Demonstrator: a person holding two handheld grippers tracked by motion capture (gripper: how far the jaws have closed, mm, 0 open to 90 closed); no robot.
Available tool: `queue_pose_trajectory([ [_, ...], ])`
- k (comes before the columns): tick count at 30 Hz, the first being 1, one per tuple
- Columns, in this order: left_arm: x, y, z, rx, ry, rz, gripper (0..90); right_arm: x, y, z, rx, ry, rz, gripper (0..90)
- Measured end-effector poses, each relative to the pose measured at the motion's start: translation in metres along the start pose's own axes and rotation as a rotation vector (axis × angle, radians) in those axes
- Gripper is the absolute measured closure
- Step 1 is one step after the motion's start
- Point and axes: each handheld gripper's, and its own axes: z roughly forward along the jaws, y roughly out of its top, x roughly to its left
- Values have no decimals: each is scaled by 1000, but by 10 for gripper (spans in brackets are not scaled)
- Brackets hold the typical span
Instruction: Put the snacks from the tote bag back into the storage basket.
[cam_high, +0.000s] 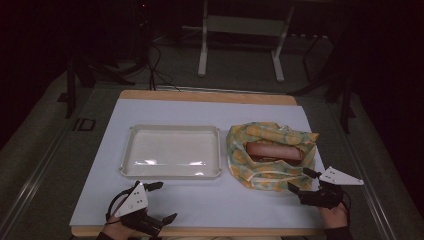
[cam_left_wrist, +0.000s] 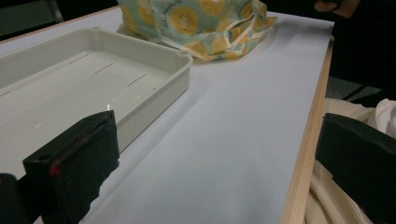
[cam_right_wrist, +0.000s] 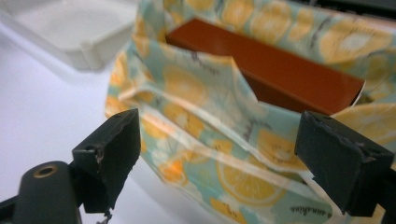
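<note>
Lemon-printed fabric bag (cam_right_wrist: 219, 126), crumpled and open, lies just ahead of the right gripper (cam_high: 303, 181), whose jaws stand wide and empty. Inside rests a reddish-brown box (cam_right_wrist: 271, 70). Left gripper (cam_high: 164, 202), wide, sits beside the white tray (cam_left_wrist: 154, 100).

We see a wooden table (cam_high: 210, 95) covered almost to its edges by a white sheet (cam_high: 210, 200). On the sheet, left of centre, we find an empty white tray (cam_high: 127, 150). Just to its right lies a lemon-print fabric bag (cam_high: 240, 172), open at the top, with a brown box (cam_high: 274, 151) inside it.
</note>
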Motion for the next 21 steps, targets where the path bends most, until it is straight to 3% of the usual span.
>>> queue_pose_trajectory([
  [7, -1, -1, -5, -21, 29, -40, 0, -5, 4, -5, -17, 21, -2, 126],
  [11, -3, -2, -7, -15, 27, -52, 0, -10, 10, -9, 6, -2, 1, 125],
  [13, -2, -2, -6, -21, 15, -53, 0, -14, 10, -10, 17, 60, -7, 124],
  [15, -1, -2, -6, -20, 9, -68, 0, -15, 9, -8, 40, 73, -25, 125],
  [16, -1, -3, -6, -18, 13, -69, 0, -16, 8, -7, 61, 107, -30, 124],
  [21, -3, -2, -5, -8, 5, -63, 0, -9, 9, -4, 99, 144, -95, 109],
])
